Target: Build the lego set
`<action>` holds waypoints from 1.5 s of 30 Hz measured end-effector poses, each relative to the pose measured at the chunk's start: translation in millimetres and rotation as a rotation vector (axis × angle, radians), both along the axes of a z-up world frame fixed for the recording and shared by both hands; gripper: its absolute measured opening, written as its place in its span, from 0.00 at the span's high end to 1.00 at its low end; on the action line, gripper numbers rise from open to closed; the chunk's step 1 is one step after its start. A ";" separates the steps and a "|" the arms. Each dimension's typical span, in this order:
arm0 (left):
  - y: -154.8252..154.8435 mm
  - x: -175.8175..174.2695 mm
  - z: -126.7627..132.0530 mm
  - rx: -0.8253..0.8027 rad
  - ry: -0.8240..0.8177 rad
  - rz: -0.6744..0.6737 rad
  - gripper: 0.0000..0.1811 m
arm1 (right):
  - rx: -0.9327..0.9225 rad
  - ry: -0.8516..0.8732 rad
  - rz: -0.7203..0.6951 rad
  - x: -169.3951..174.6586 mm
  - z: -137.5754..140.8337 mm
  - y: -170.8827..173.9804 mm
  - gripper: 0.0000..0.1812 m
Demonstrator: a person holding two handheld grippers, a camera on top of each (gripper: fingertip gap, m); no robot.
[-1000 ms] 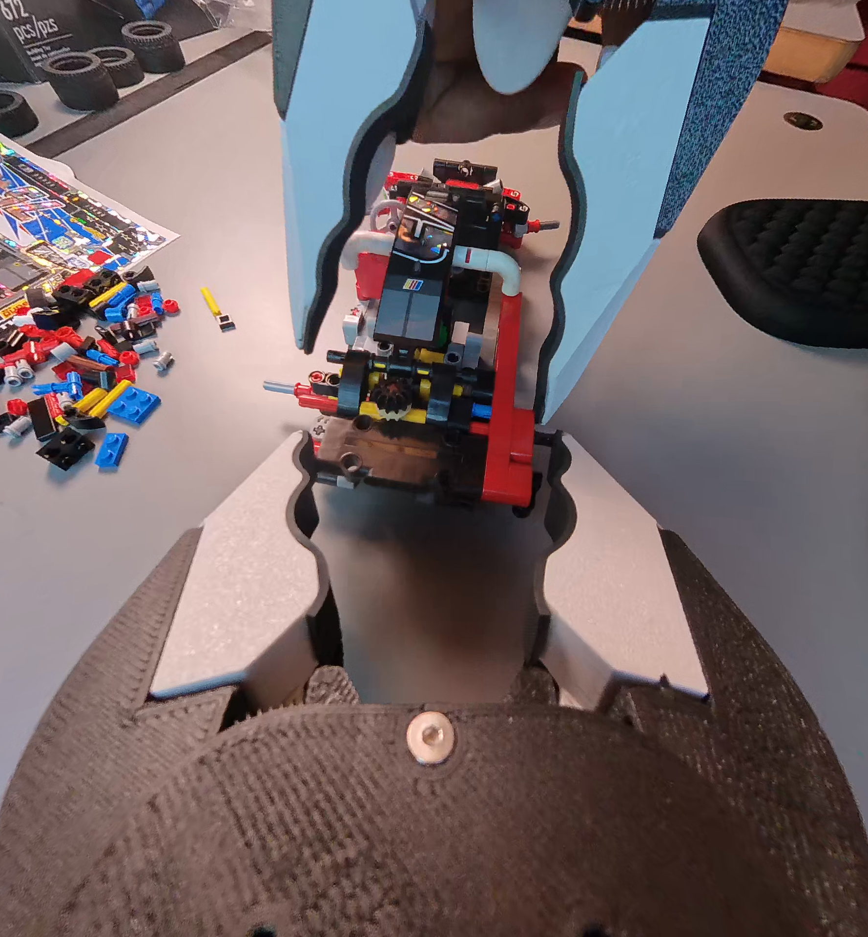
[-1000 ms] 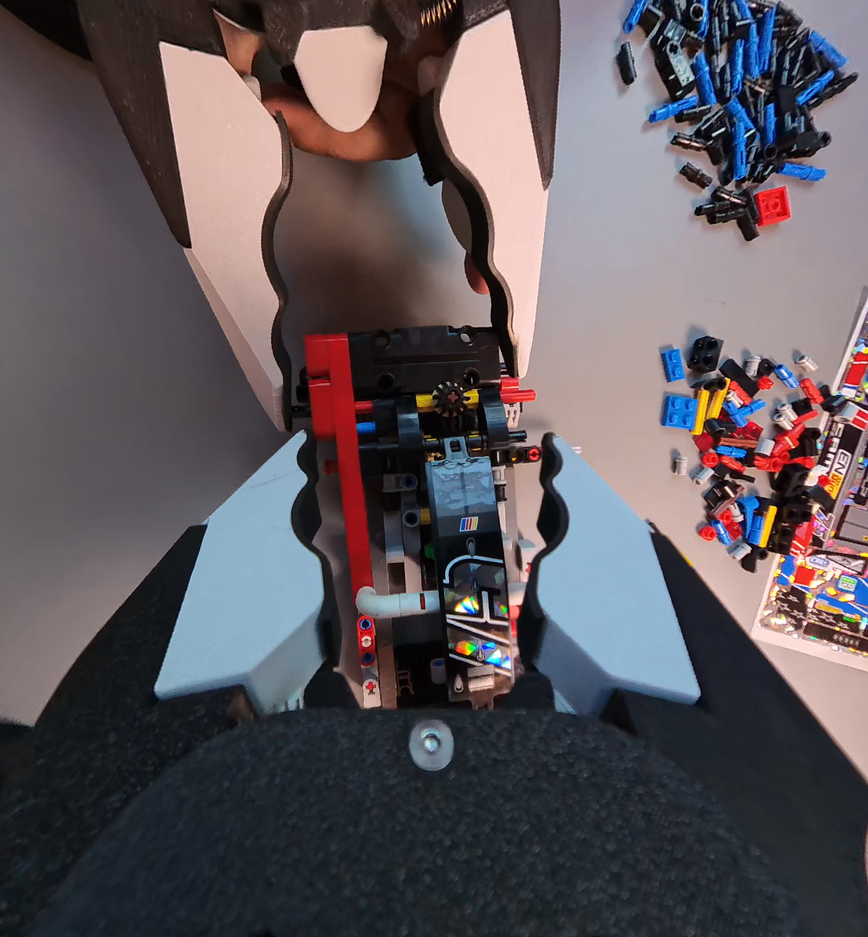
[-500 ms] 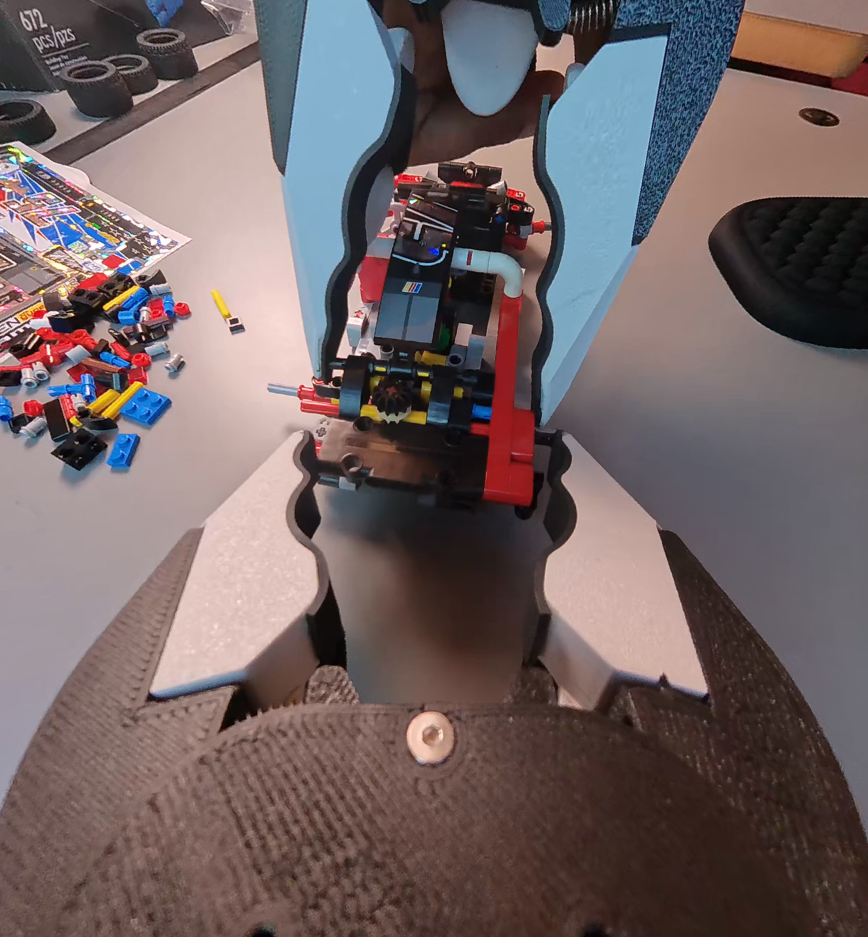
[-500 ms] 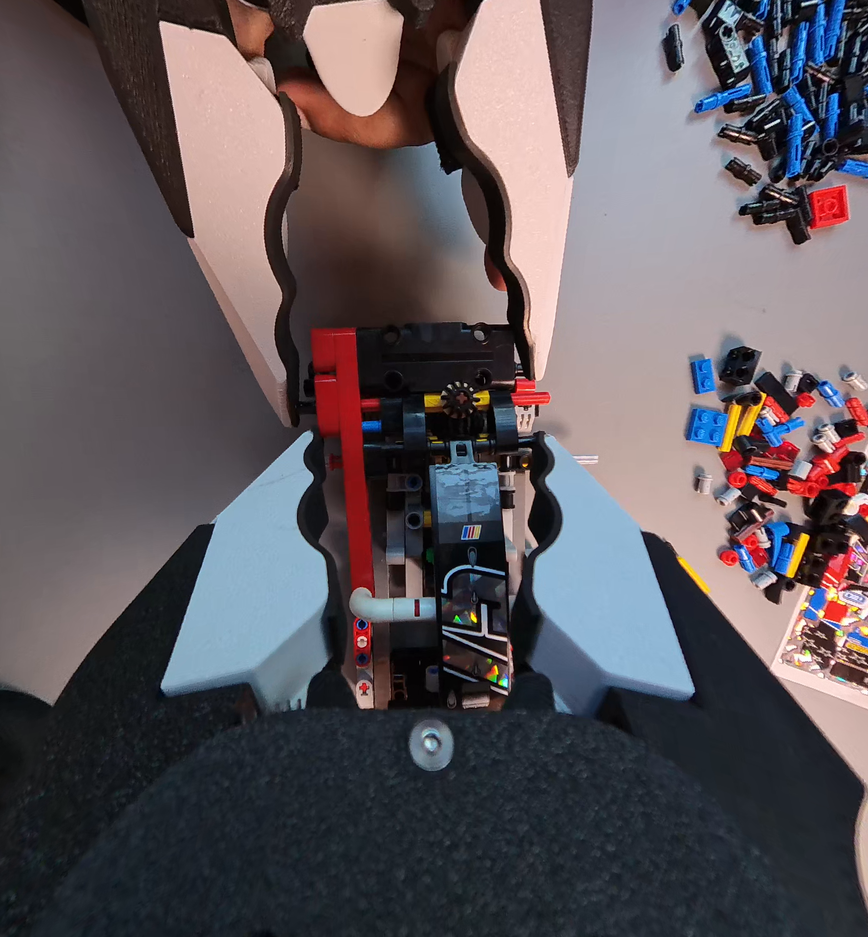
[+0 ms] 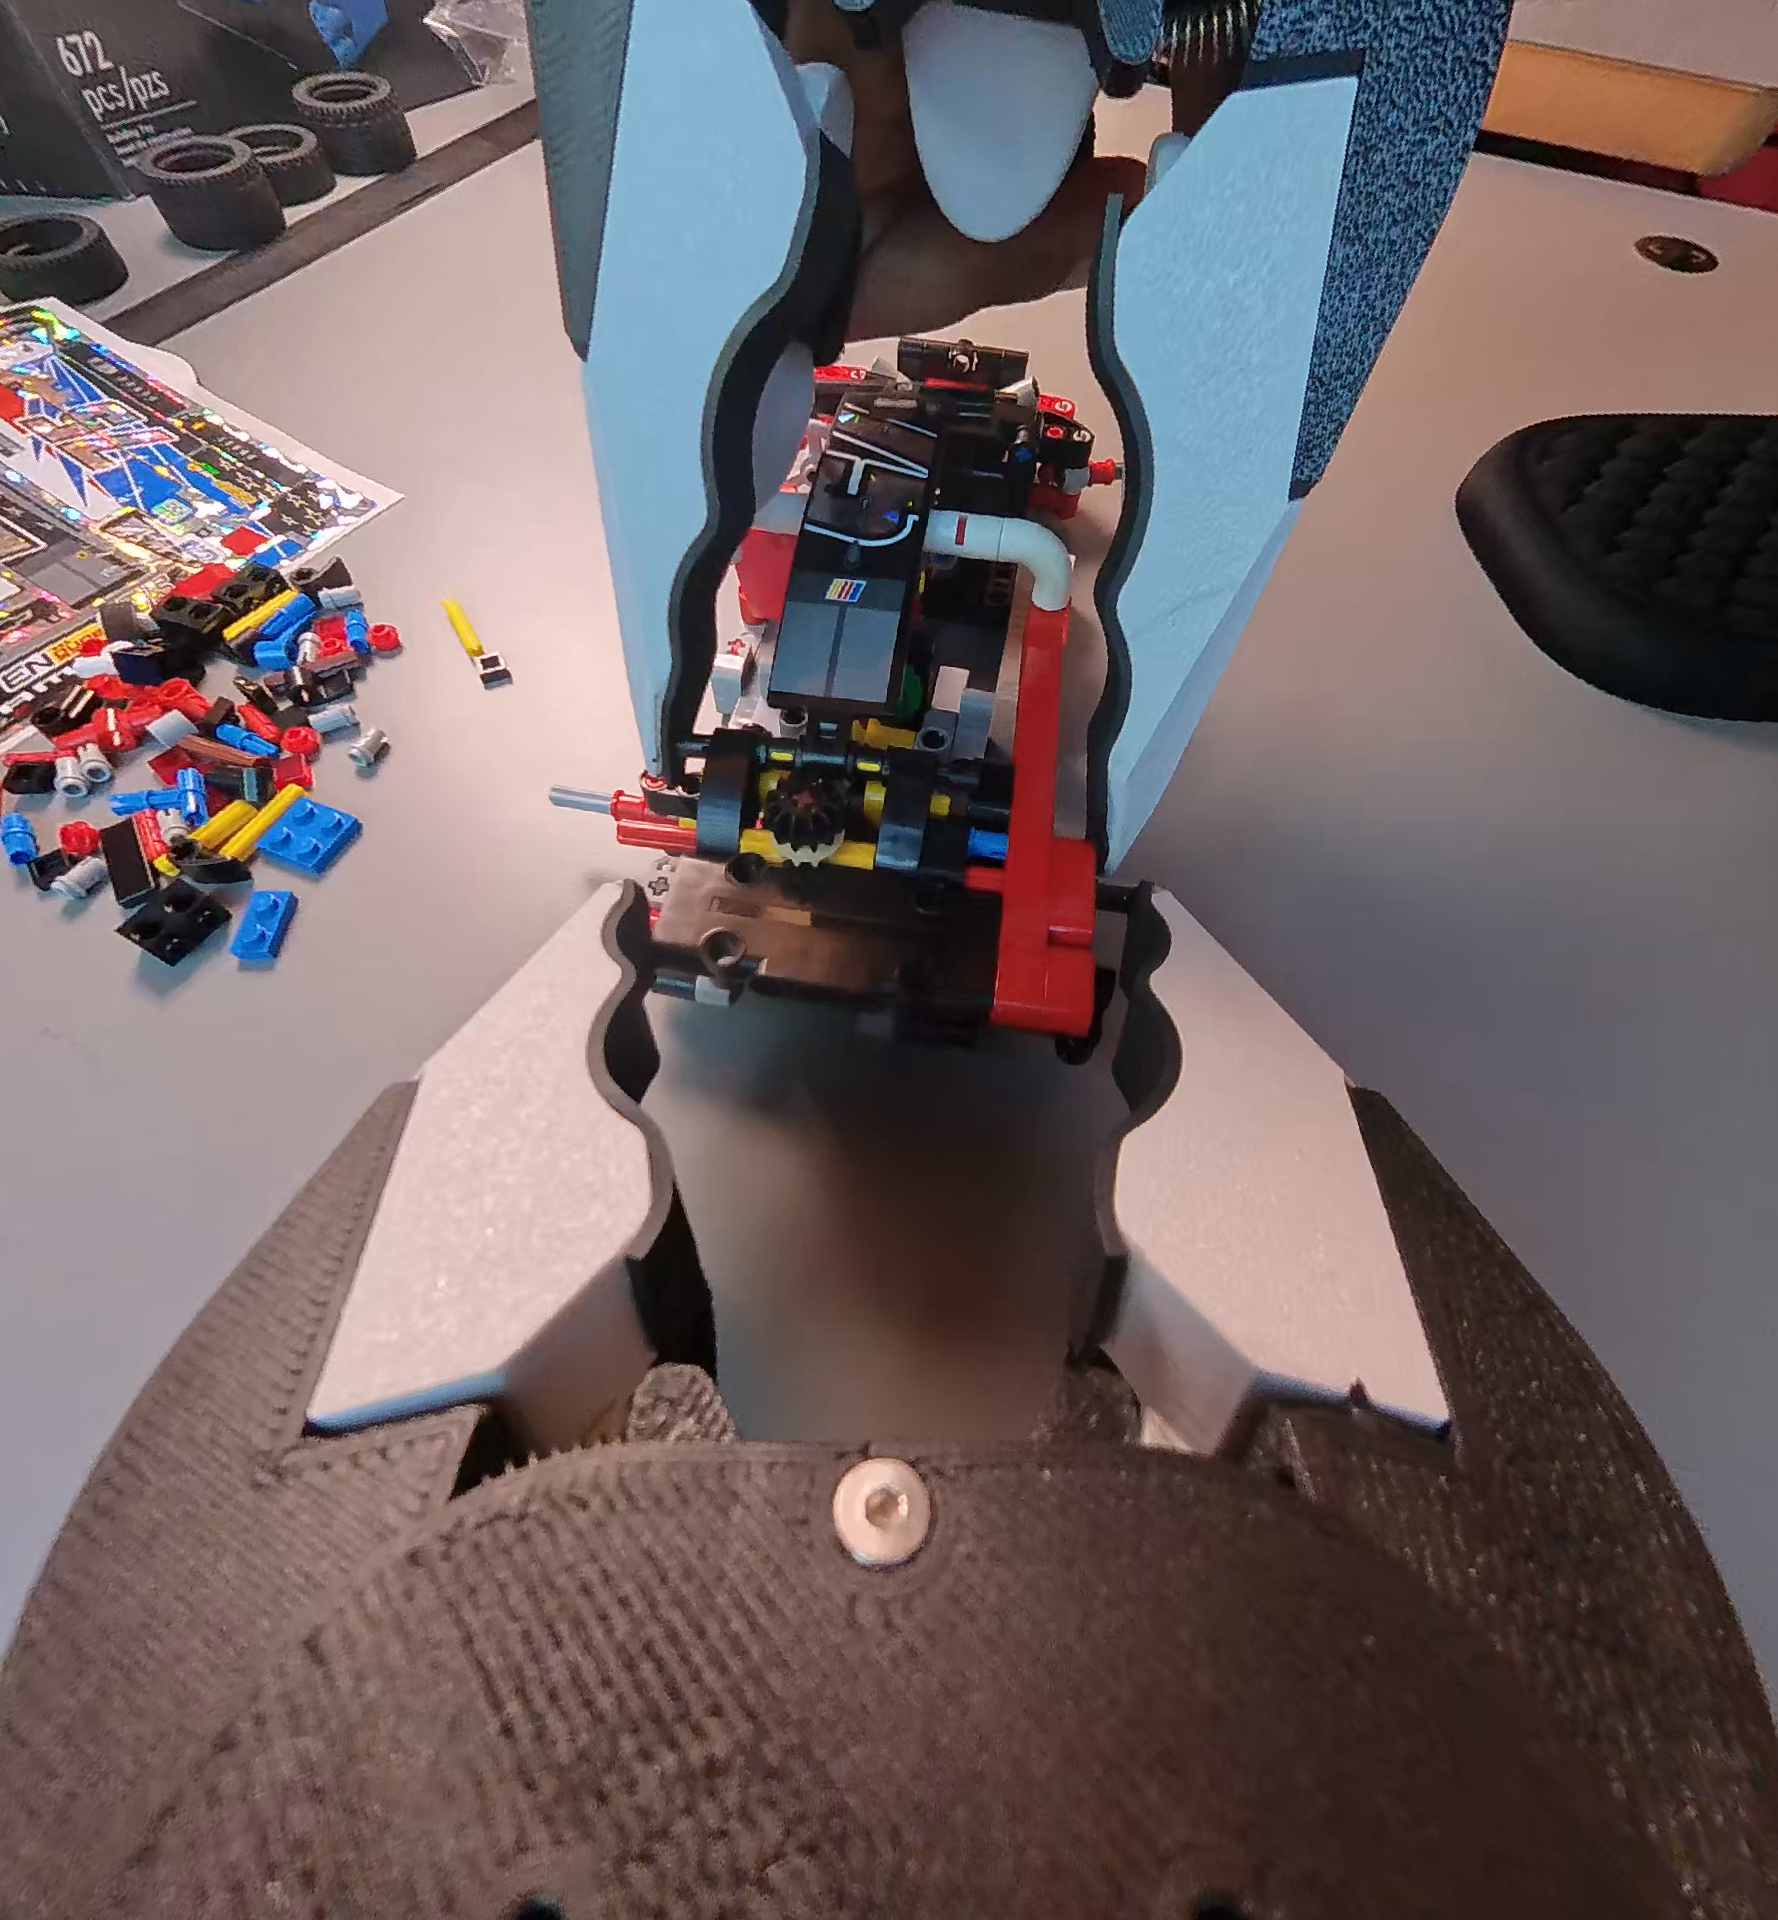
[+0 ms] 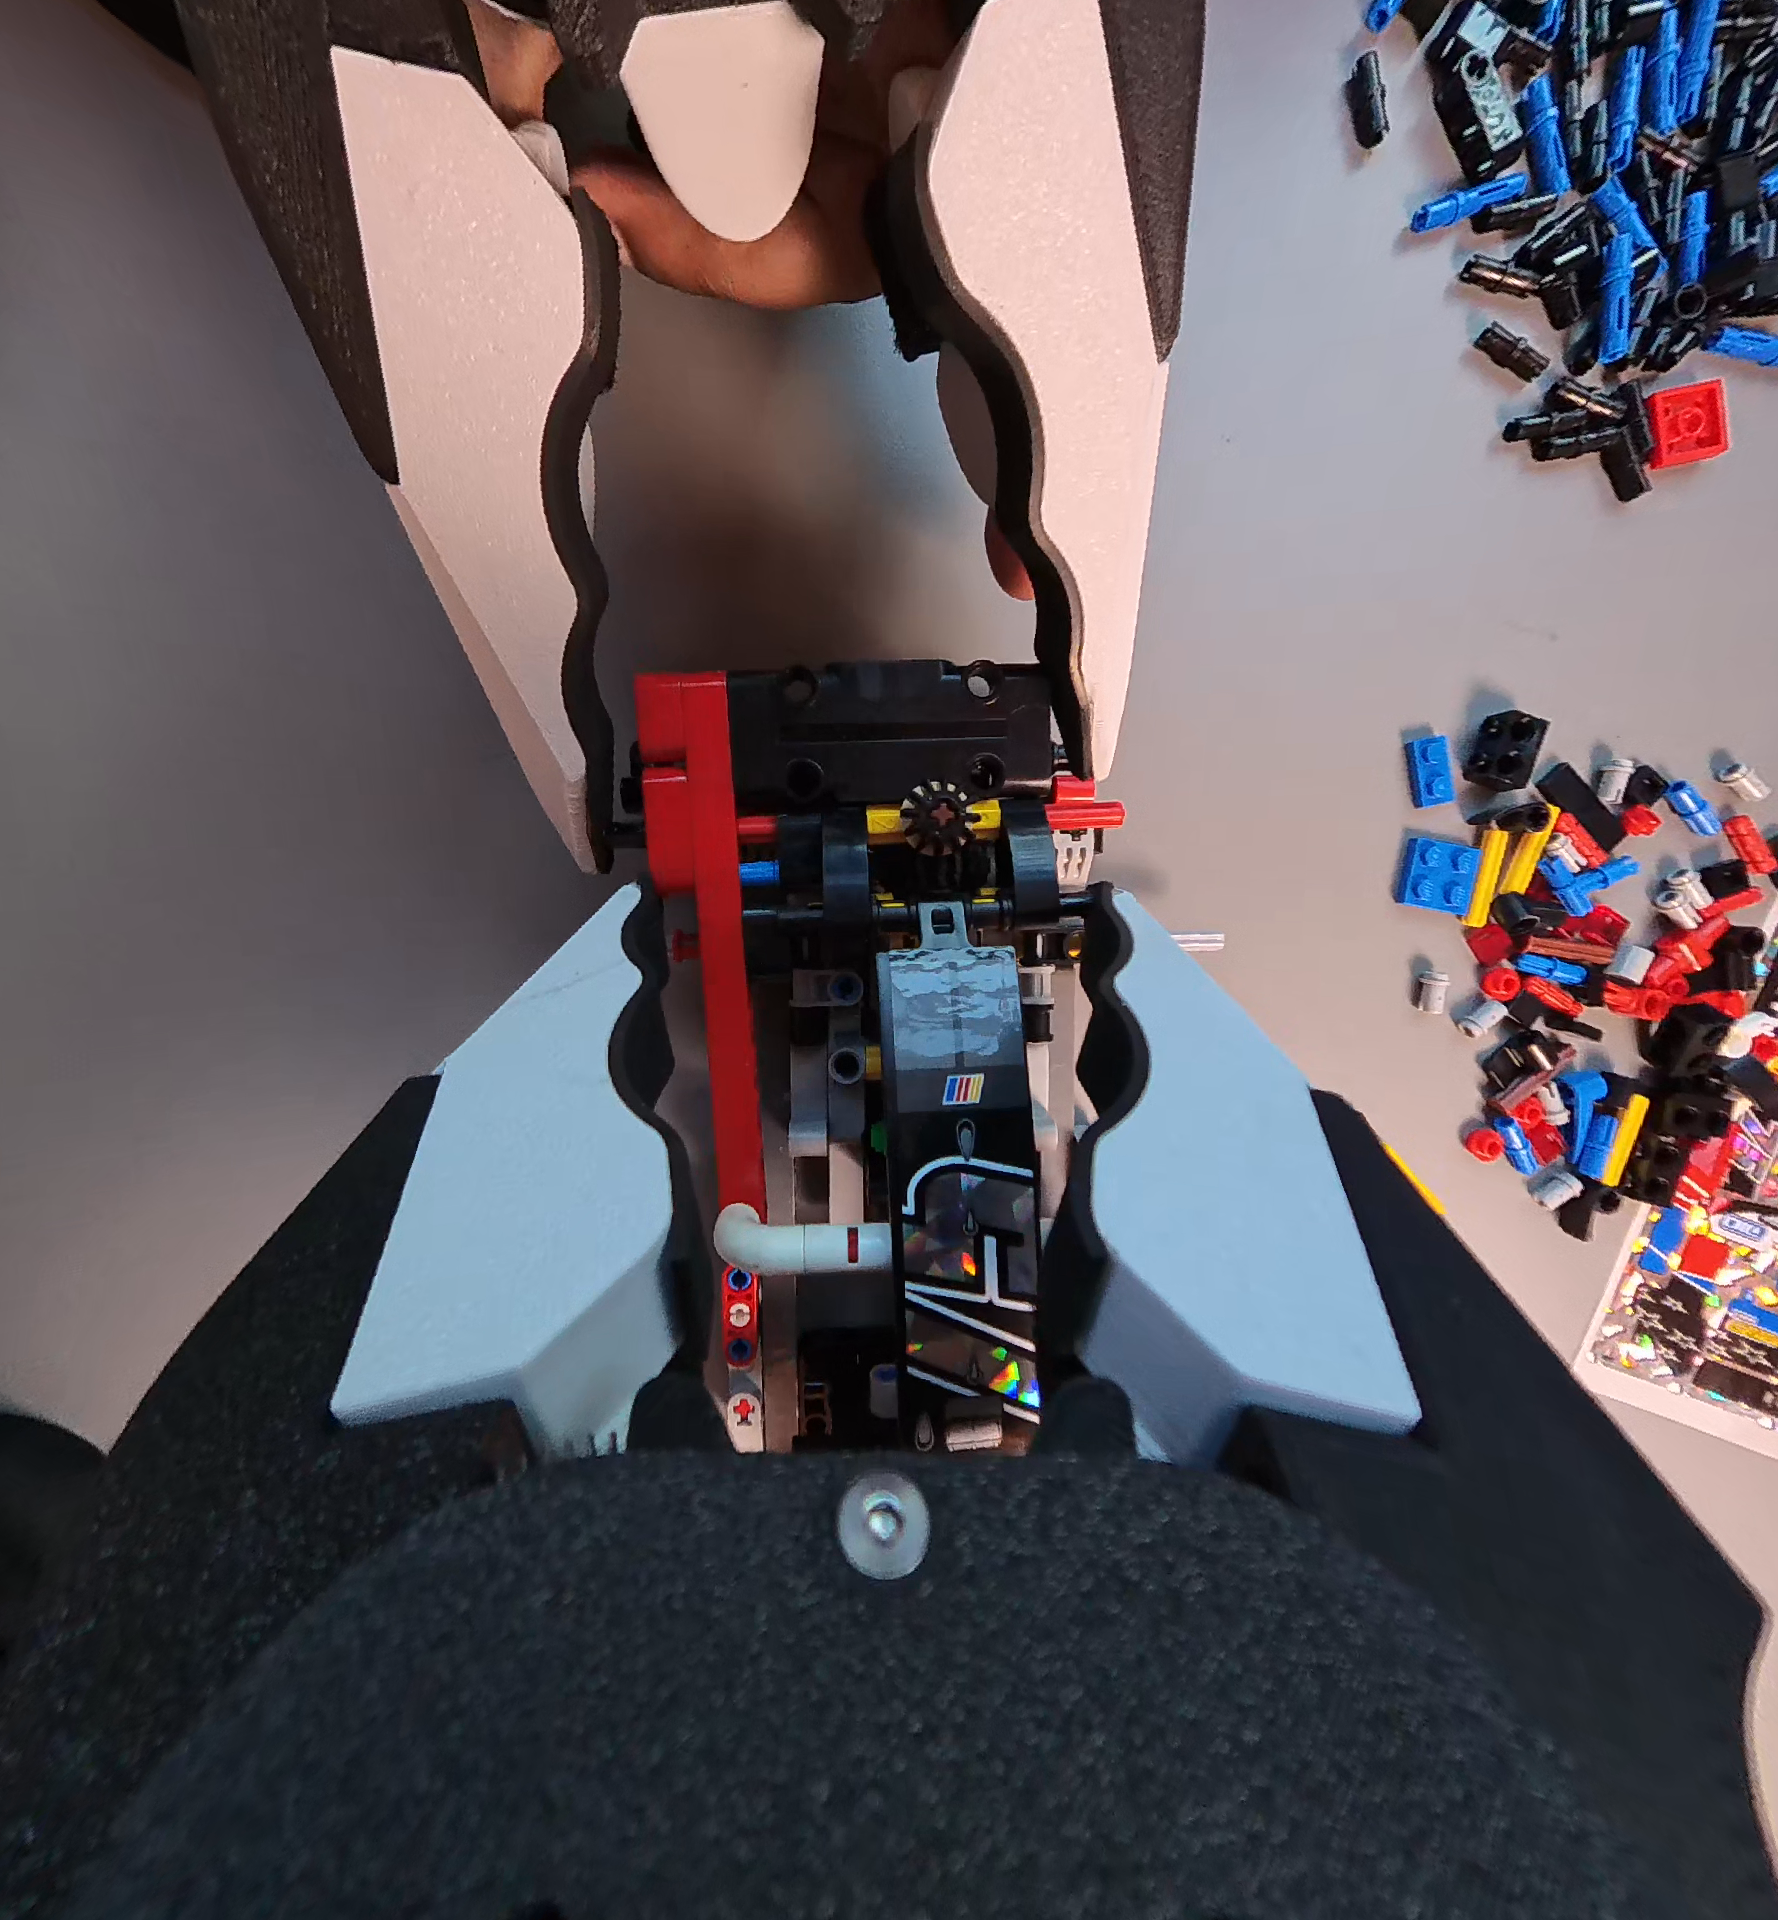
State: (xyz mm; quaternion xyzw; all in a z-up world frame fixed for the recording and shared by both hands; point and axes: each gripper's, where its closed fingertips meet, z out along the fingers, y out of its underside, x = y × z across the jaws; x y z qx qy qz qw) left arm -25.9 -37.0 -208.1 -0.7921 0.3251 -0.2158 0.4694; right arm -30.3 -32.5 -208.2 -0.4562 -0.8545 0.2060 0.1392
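Grey and smooth, the bench [image 5: 1487,935] carries everything, with both grippers meeting nose to nose over its middle. The right gripper [image 6: 880,935] has its two wavy-edged fingers closed against the sides of the half-built lego car [image 6: 864,1039], gripping it along most of its length; the black stickered panel and the long red beam run between the pads. The left gripper [image 5: 885,935] faces it from the opposite end, its fingertips set against the black and red block at the car's near end, one tip at each side; whether they press or only touch cannot be told. In the left wrist view the car [image 5: 885,727] sits in the gap between both pairs of fingers, with a small black gear on a yellow axle showing near its end.

Outward from the car, a lone yellow pin [image 5: 469,639] lies just to one side. Beyond it a loose pile of red, blue, yellow and black pieces [image 5: 168,758] spreads beside a shiny sticker sheet [image 5: 85,468]. Toward the bench's far edge stand several black tyres [image 5: 210,187] next to a dark box [image 5: 85,94]. In the right wrist view a second heap of blue and black pins [image 6: 1633,187] lies well apart, near the far corner. A black mesh pad [image 5: 1674,561] juts over the opposite edge.
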 end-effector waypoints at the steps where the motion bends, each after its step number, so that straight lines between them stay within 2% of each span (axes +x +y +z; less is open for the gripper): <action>1: 0.0 -0.1 -0.1 -0.001 -0.001 0.000 0.50 | 0.001 -0.001 0.002 0.0 -0.1 0.1 0.57; 11: -0.1 0.3 0.0 -0.004 0.004 0.001 0.50 | -0.008 -0.012 -0.002 0.2 -0.3 0.1 0.57; 14: -3.2 0.7 1.8 -0.016 -0.018 -0.036 0.51 | -0.002 -0.014 -0.008 1.4 -0.1 -1.1 0.56; 16: -9.3 1.7 5.1 -0.013 -0.040 -0.071 0.45 | 0.015 -0.022 -0.009 2.0 0.1 -1.3 0.56; 19: -12.2 -8.9 6.0 -0.003 -0.024 -0.077 0.45 | 0.033 -0.034 -0.018 2.6 0.7 -0.7 0.56; 25: -10.3 -10.4 0.8 -0.013 -0.001 -0.083 0.57 | 0.056 -0.045 -0.029 -1.8 3.7 -3.1 0.56; 45: -10.1 -9.2 0.1 -0.028 -0.028 -0.055 0.58 | 0.045 -0.060 -0.016 -1.6 1.3 -2.5 0.57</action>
